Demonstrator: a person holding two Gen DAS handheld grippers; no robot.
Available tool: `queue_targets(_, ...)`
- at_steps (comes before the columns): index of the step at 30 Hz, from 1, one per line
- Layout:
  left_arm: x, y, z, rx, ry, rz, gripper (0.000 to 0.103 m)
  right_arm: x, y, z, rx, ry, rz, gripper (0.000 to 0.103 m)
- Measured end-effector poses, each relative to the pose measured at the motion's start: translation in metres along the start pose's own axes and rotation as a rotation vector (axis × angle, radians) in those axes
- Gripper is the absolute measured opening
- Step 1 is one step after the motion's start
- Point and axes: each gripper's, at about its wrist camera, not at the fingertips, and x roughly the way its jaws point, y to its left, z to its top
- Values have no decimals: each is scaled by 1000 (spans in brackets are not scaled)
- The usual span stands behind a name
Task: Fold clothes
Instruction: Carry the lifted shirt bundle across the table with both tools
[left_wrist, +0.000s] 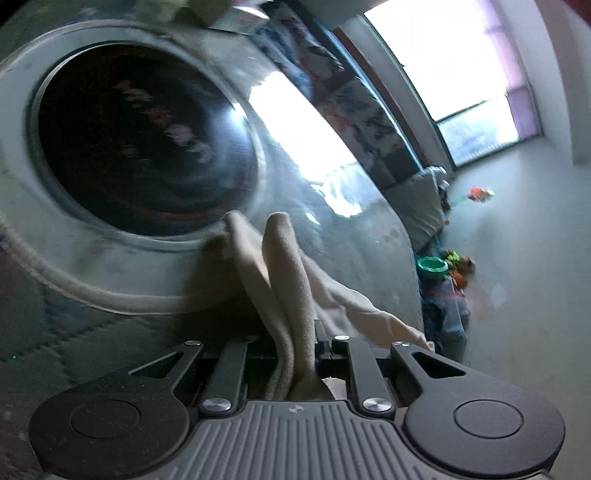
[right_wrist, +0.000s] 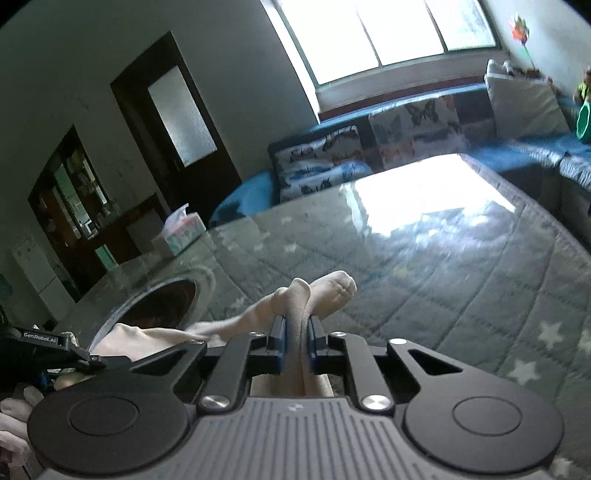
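A cream garment is clamped between the closed jaws of the right gripper and the left gripper, probably to stretch it above the table for folding.

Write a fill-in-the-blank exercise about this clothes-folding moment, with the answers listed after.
1. The left tool is shut on the ____ garment.
2. The right tool grips the same garment above a quilted cover printed with white ____.
3. The tissue box sits on the table's ____ top.

Answers: cream; stars; glass
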Motion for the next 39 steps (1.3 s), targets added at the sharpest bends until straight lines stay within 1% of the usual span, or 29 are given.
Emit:
queue_targets(5, 15, -29, -3, 59, 33, -41, 16, -30, -6, 12, -10, -56, -52, 10)
queue_targets(10, 40, -63, -8, 122, 74, -81, 16, -58, -26, 23, -10, -106, -147, 10)
queue_targets(16, 71, -105, -14, 185, 109, -126, 16, -77, -51, 34, -5, -152, -246, 10)
queue_targets(20, 87, -125, -18, 233, 126, -136, 16, -82, -70, 37, 8, -165, -295, 10)
queue_targets(23, 97, -128, -23, 240, 141, -133, 16, -84, -85, 33, 28, -168, -319, 10)
queue_targets(27, 108, -127, -35, 258, 187, -100, 16, -81, -106, 20, 67, -142, -339, 10)
queue_targets(35, 114, -107, -48, 257, 290, -16, 17, -71, -126, -11, 106, -51, -354, 11)
queue_targets(39, 115, -98, -47, 254, 328, -23, 17, -73, -131, -23, 118, -23, -354, 11)
